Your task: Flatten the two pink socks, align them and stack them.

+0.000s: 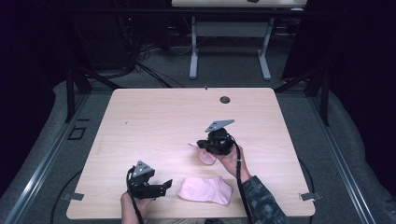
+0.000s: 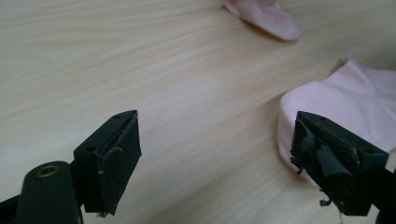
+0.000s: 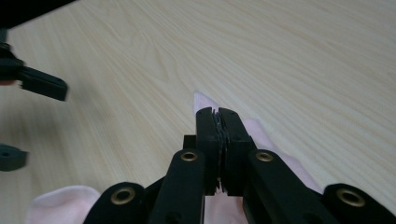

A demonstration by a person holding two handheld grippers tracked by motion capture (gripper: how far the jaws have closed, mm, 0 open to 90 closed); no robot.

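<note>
At the table's near edge the left gripper (image 1: 164,184) is held spread and empty just left of the flat sock (image 1: 205,190), not yet grasped, while beyond it the second sock (image 1: 207,157) is pinched in the closed right gripper (image 1: 201,143), so pairing seems barely begun.

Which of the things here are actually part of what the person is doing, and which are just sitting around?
In use:
- far pink sock, under the shut right gripper
- near pink sock, beside the open left gripper

Just there:
- table with its round hole
- white desk frame behind
</note>
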